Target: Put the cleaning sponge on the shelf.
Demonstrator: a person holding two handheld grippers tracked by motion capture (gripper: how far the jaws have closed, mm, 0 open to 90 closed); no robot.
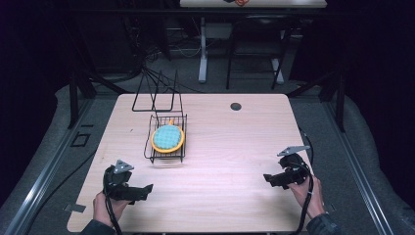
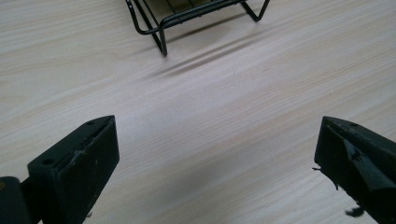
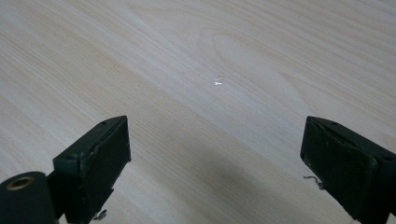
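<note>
Likely trouble ahead: tipping the light wire basket (image 1: 166, 139) mid-table, spilling the blue-and-orange pad (image 1: 168, 138) inside, if nudged by a jaw. Left gripper (image 1: 145, 189) and right gripper (image 1: 268, 178) both wide, empty, low over bare table (image 1: 230, 147), well apart from basket

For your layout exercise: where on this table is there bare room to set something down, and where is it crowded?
Bare: the table between the left gripper and right gripper, and everything right of the wire basket. Crowded: the far-left part around that basket.

Dark rm — grey floor (image 1: 49, 147), 2nd table (image 1: 205, 4) behind w/ cables.
</note>
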